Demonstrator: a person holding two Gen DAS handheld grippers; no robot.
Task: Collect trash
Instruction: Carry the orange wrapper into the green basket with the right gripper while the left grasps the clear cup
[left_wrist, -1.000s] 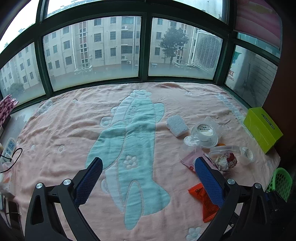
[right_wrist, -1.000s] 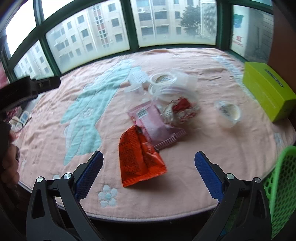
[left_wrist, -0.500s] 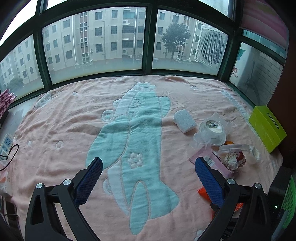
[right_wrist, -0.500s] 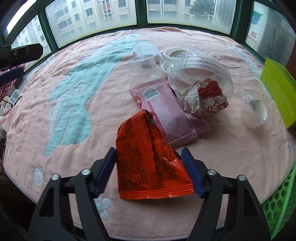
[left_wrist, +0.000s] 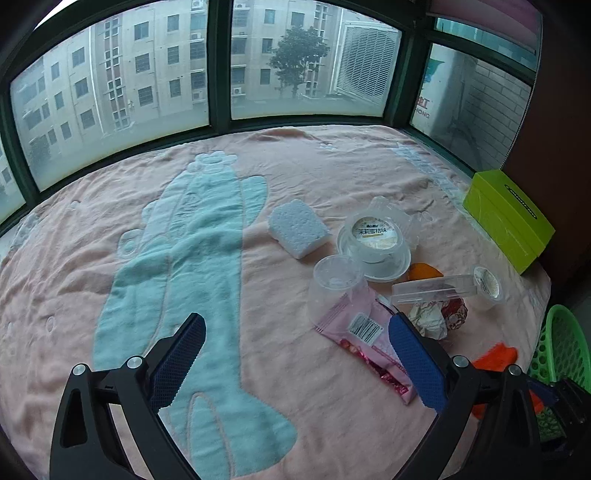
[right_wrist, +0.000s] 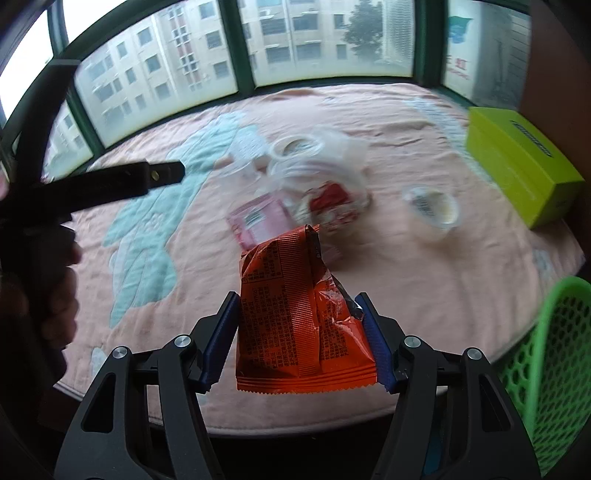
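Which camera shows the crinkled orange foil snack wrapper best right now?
The right wrist view: the crinkled orange foil snack wrapper fills the centre, pinched between the right gripper fingers, printed text visible. The left wrist view shows only an orange sliver behind the left gripper's blue finger, beside the green plastic basket.

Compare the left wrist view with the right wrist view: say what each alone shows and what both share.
Only the left wrist view shows the open left tool and the white sponge lying apart from the pile. Only the right wrist view shows the right tool shut on the orange snack wrapper, lifted off the pink blanket. Both show the pink wrapper, the yellow-green box and the green basket.
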